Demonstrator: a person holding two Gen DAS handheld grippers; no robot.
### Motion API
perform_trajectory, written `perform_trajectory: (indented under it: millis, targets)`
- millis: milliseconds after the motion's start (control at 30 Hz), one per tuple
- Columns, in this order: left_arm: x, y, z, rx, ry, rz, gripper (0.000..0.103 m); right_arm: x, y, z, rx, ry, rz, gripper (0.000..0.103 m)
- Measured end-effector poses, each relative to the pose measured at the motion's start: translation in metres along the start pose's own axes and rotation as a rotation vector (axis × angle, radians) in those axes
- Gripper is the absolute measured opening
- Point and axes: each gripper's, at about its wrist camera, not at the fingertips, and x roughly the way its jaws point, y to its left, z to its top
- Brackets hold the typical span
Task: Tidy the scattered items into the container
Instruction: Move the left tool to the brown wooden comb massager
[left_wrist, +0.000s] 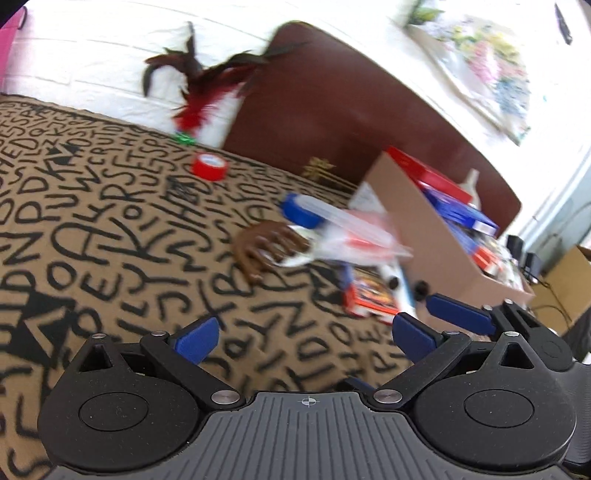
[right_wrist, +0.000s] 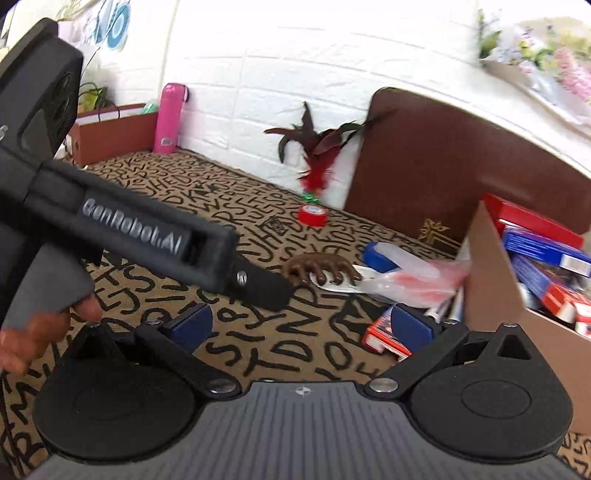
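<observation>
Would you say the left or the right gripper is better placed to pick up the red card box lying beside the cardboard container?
Probably the right gripper: it is open, and the red card box lies just past its right finger. The left gripper is open too but sits farther back.

Scattered items beside a cardboard box (right_wrist: 487, 280)

Brown hair claw (right_wrist: 317, 271) lies at the box's 9 o'clock; red tape roll (right_wrist: 313, 214) at 10; box holds packets.
</observation>
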Motion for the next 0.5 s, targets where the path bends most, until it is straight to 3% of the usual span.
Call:
perform_trajectory:
  millis: [233,400,500]
  targets:
    - [0.040,0.010,0.015,0.048,0.054,0.011,0.096,0.037,-0.013,0.011,0.032,0.034,0.049,0.102]
    - [0.070,0.018,0.021,0.065,0.095,0.015,0.085,0.070,-0.019,0.019,-0.009,0.061,0.080,0.102]
    - [0.082,0.025,0.029,0.061,0.097,0.010,0.084,0.092,-0.020,0.022,-0.043,0.082,0.097,0.102]
